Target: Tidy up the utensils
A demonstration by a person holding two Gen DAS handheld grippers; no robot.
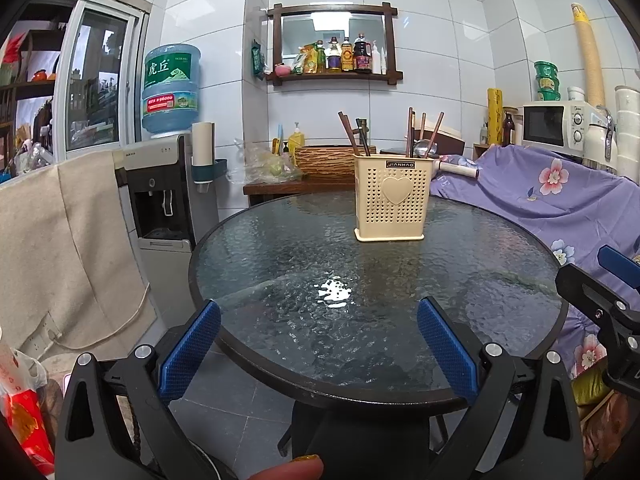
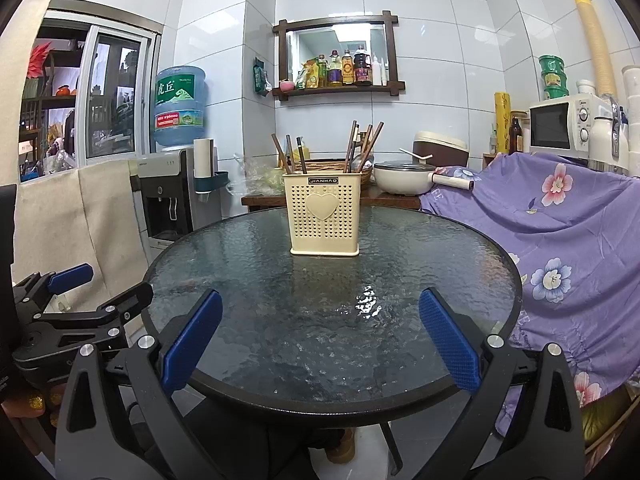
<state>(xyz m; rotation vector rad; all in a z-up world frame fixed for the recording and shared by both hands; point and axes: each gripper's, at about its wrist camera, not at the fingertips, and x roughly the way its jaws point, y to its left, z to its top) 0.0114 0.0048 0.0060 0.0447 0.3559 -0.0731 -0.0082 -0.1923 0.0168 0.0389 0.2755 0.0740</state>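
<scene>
Round glass-top table [image 2: 248, 280] with a dark rim and a bumpy textured surface. Only thing sitting on it is a cream perforated utensil holder [image 2: 325, 220], upright toward the far side.

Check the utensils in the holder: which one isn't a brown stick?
The metal spoon, in the right-hand group of the beige holder. Its shiny silver bowl sits just above the rim, while the rest are slim dark-brown chopsticks standing tall.
</scene>
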